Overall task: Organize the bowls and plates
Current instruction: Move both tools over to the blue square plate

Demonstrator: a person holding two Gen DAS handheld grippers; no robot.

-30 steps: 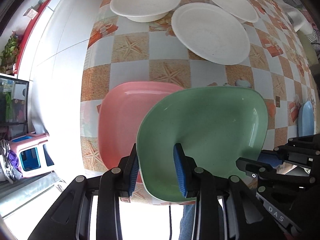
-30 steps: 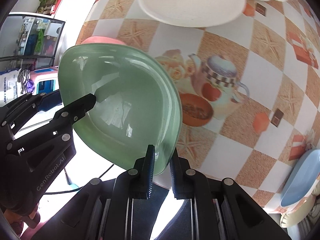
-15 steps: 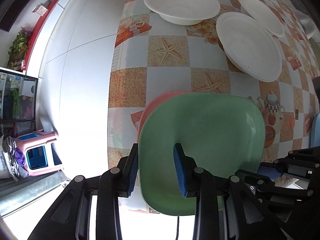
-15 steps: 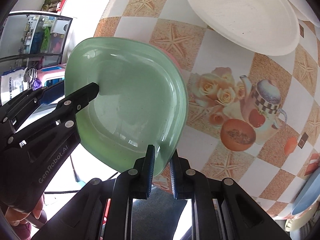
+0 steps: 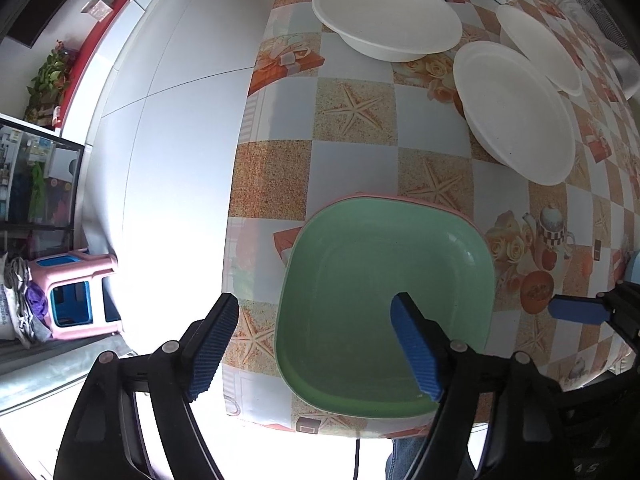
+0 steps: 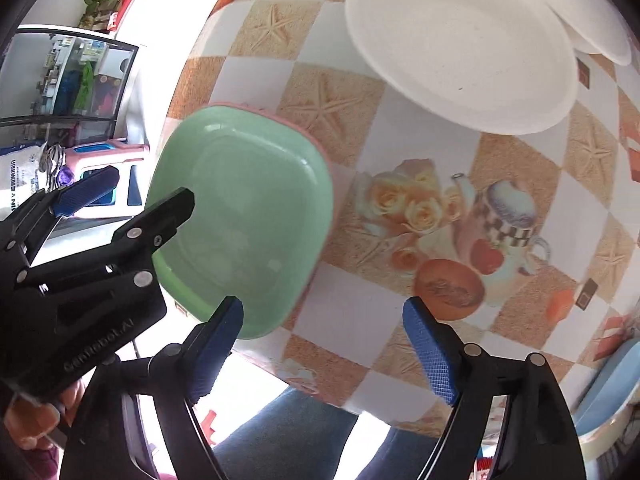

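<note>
Both claws are opening now, and nothing is pinched in them. The left claw [image 5: 316, 344] hangs over the near left edge of the green plate [image 5: 376, 288], with 1 finger above the plate and 1 out past its rim. The right claw [image 6: 324, 348] has its left finger by the plate's near corner and its right finger over the bare cloth.

The green plate sits right on top of a pink plate [image 5: 404, 199], so only a thin pink rim shows. I think the 2 square plates are stacked because they match in shape, and the claws let go because the stack is set.

The surface [image 5: 352, 108] has a checked cloth with starfish, roses and a teapot. 3 white round dishes [image 5: 516, 108] sit farther back, touching or overlapping. A blue dish [image 6: 608, 384] peeks in at the right edge. They probably need sorting next.

The floor is white tile. A pink stool [image 5: 76, 292] stands beside the surface, and a plant [image 5: 48, 80] sits on a red ledge.
</note>
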